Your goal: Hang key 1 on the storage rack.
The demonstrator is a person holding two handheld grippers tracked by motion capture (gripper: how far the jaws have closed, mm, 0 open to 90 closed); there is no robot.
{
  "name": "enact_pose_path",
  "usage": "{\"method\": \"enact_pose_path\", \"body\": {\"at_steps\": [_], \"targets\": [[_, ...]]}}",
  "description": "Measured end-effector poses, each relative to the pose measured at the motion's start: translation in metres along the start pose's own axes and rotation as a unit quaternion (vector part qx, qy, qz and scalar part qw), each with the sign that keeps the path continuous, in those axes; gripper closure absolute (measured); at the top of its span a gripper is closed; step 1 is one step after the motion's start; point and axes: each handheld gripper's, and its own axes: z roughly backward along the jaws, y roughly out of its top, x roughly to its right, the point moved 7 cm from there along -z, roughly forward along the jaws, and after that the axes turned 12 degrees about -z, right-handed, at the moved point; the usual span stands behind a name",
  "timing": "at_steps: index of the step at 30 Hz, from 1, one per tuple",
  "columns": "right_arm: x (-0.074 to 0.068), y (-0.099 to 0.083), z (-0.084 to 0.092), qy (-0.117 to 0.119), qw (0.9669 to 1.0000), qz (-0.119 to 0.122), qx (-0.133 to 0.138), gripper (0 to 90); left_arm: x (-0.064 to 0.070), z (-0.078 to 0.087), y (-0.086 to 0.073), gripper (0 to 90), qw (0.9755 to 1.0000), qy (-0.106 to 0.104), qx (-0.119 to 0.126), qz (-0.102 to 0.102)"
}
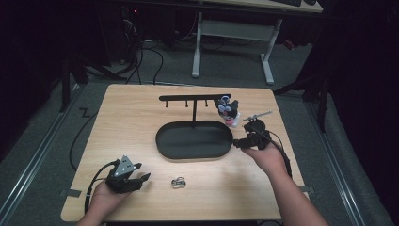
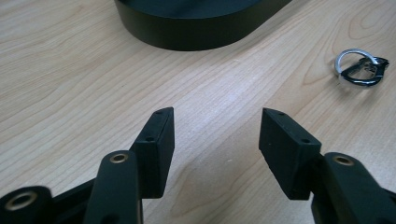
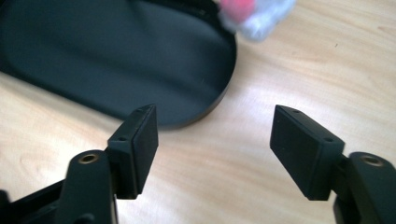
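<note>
Keychain [image 1: 227, 109] hangs from the rack [image 1: 195, 97] over the tray [image 1: 194, 139]; my right gripper [image 1: 244, 142] fingers are released beside it, left gripper [image 1: 134, 175] released, resting on the desk [image 1: 131, 122].

Wooden table [image 1: 141, 122] bears black tray [image 1: 194, 140]; keyring [image 1: 178, 182]

A small silver-and-black keyring [image 1: 178, 182] lies flat on the desk, near the black oval tray's [image 1: 164, 141] front edge.

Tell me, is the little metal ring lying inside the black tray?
No, the metal ring lies on the bare wooden table, outside the black tray.
</note>
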Motion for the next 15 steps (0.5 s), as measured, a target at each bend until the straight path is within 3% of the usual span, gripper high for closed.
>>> {"method": "enact_pose_path", "body": {"at_steps": [2,3,4,5,9,15], "targets": [[-0.001,-0.021,0.003,0.002,0.9997,0.002,0.023,38.2,0.005,-0.001,0.003,47.4,1.0000,-0.007,-0.001,-0.006],[-0.001,-0.021,0.003,0.002,0.9997,0.002,0.023,38.2,0.005,-0.001,0.003,47.7,1.0000,-0.007,-0.001,-0.006],[-0.001,-0.036,0.004,0.005,0.9993,0.002,0.037,40.3,0.008,-0.002,0.004,48.2,0.9999,-0.010,0.000,-0.010],[-0.001,-0.036,0.004,0.005,0.9993,0.002,0.037,40.3,0.010,-0.003,0.005,48.2,0.9999,-0.011,0.001,-0.013],[0.003,-0.065,0.002,0.024,0.9977,-0.026,0.057,41.2,0.020,-0.007,0.011,50.6,0.9993,-0.028,0.004,-0.022],[0.010,-0.093,0.001,0.019,0.9944,-0.041,0.096,42.1,0.031,-0.014,0.020,49.4,0.9988,-0.040,0.008,-0.029]]}}
